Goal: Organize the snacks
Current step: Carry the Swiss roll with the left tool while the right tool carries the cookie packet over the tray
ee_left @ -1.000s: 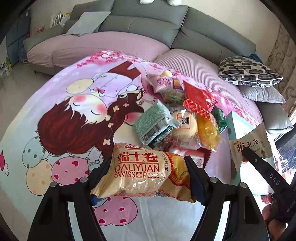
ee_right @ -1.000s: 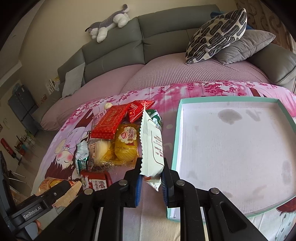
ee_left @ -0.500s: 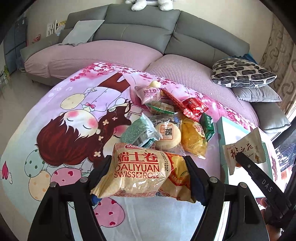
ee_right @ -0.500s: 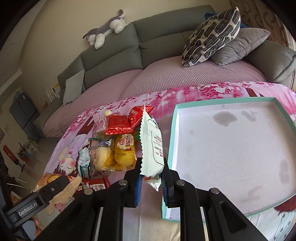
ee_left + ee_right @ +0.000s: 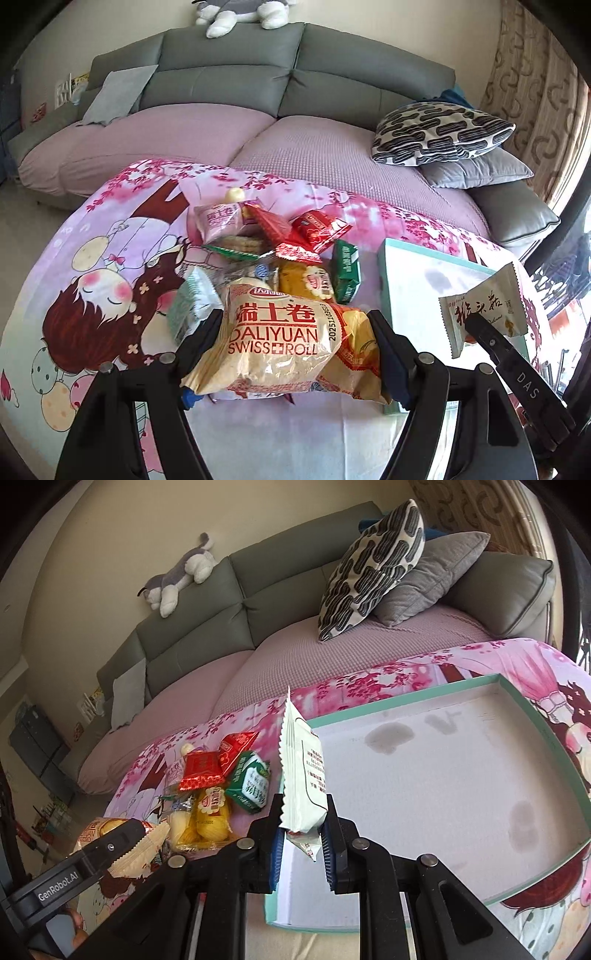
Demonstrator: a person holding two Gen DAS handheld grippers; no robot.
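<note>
My left gripper (image 5: 295, 339) is shut on a tan Swiss roll bag (image 5: 273, 339), held above the pink cartoon cloth (image 5: 110, 266). Beyond it lies a pile of snacks (image 5: 280, 251): red, yellow, green and pink packets. My right gripper (image 5: 301, 830) is shut on a white snack packet (image 5: 303, 775), standing on edge over the near left corner of the shallow teal-rimmed box (image 5: 436, 775). In the left wrist view that packet (image 5: 484, 310) and the right gripper's finger (image 5: 517, 373) show at the right, in front of the box (image 5: 388, 280). The snack pile (image 5: 218, 786) lies left of the box.
A grey sofa (image 5: 229, 74) with pink covers runs behind the cloth. A patterned cushion (image 5: 439, 133) and a grey one (image 5: 476, 170) lie at its right end. A plush toy (image 5: 177, 579) lies on the sofa back. The box floor is bare with a few dark stains.
Both grippers have risen and drawn back with their packets, so the snack pile looks smaller and farther. The right gripper's packet has shifted toward the box's near left corner.
</note>
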